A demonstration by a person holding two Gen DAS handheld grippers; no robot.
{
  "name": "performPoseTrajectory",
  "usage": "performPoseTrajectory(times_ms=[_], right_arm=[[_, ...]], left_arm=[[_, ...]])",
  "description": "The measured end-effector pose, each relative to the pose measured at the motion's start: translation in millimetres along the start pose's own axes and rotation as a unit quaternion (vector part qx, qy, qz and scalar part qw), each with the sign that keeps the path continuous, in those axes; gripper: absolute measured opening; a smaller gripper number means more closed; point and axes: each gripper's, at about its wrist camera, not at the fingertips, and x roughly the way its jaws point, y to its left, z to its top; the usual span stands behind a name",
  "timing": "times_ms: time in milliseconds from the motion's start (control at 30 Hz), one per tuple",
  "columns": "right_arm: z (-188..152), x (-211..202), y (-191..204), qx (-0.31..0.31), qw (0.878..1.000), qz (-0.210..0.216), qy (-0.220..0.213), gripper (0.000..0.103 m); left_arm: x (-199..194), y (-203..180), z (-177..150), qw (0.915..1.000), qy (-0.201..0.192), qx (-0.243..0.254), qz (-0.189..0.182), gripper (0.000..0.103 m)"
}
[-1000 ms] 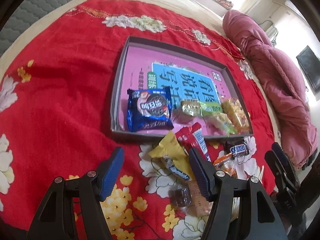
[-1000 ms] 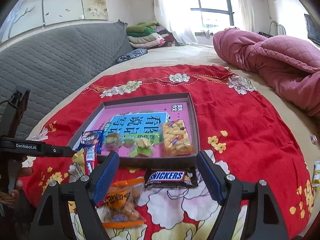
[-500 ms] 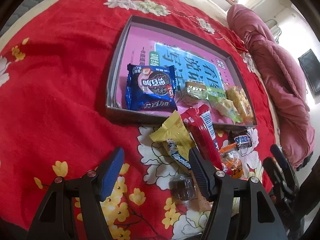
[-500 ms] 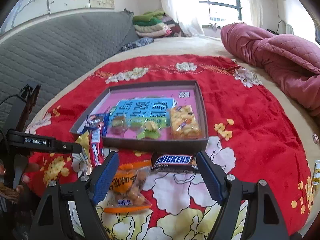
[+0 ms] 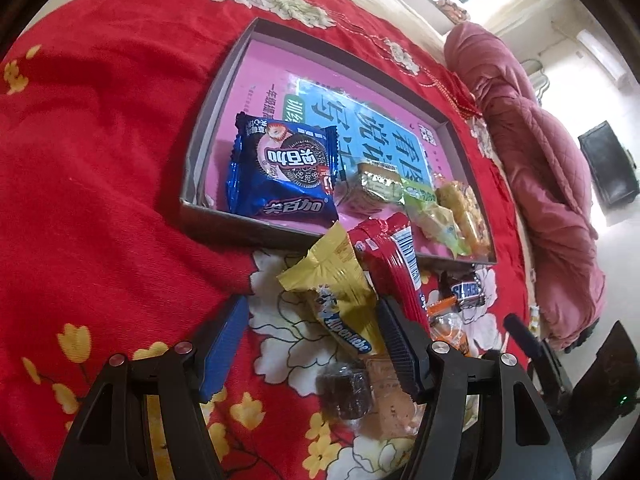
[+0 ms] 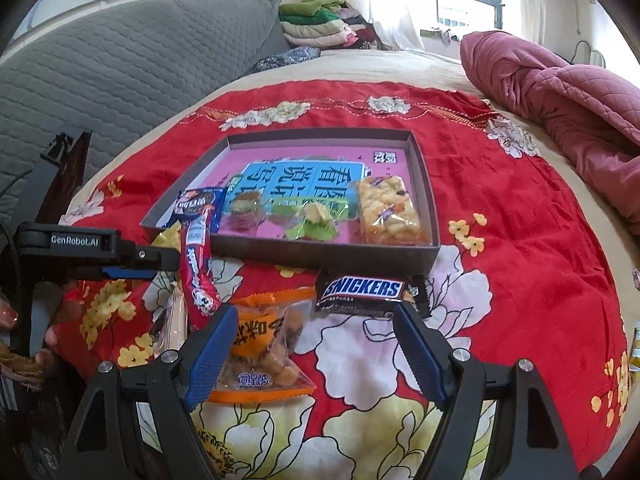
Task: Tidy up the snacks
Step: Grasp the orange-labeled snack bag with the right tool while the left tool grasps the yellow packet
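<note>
Left wrist view, Snickers bar [image 5: 464, 293] half hidden behind red packet [image 5: 394, 268], tray [image 5: 192, 184]

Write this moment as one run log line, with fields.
left gripper: open, above yellow packet | right gripper: open, empty | Snickers bar: outside tray | tray: four snacks inside

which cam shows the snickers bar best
The right wrist view: the Snickers bar lies whole and unobstructed just in front of the tray, its label readable. In the left wrist view the bar sits small near the right edge, partly hidden behind the red packet, its label distorted.
</note>
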Motion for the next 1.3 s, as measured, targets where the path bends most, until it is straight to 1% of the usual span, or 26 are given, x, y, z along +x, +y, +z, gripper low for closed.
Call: performPoseTrajectory(times_ms=[33,67,200,433,633,1033,1133,1267,1300], right_arm=[[0,1,1,-0.002,1.000,0.000,0.002,0.079],[-1,2,1,-0.003,1.000,0.001,0.004,0.079],[-2,5,3,-0.007,1.000,0.001,0.012,0.079],[-4,12,6,-0.011,1.000,0.006,0.024,0.079],[-8,18,9,-0.017,0.999,0.011,0.036,0.079],[-13,33,29,-0.061,0.996,0.015,0.059,0.079],[-14,38,31,-0.064,0.996,0.018,0.063,0.079],[-14,49,32,-0.055,0.995,0.033,0.073,0.079],[-14,52,31,-0.054,0.995,0.036,0.076,0.075]], left_arm=[[1,0,0,1.0000,-0.001,-0.001,-0.003,0.065],[2,0,0,1.0000,-0.002,-0.001,-0.007,0.057],[4,0,1,0.9997,-0.004,-0.001,-0.023,0.048],[10,-2,2,0.9992,0.004,-0.004,-0.040,0.047],[17,2,5,0.9983,0.008,-0.016,-0.056,0.047],[23,2,6,0.9982,0.010,-0.014,-0.057,0.045],[24,1,7,0.9983,0.010,-0.013,-0.056,0.045],[26,0,7,0.9984,0.011,-0.010,-0.054,0.045],[26,0,8,0.9985,0.011,-0.009,-0.053,0.044]])
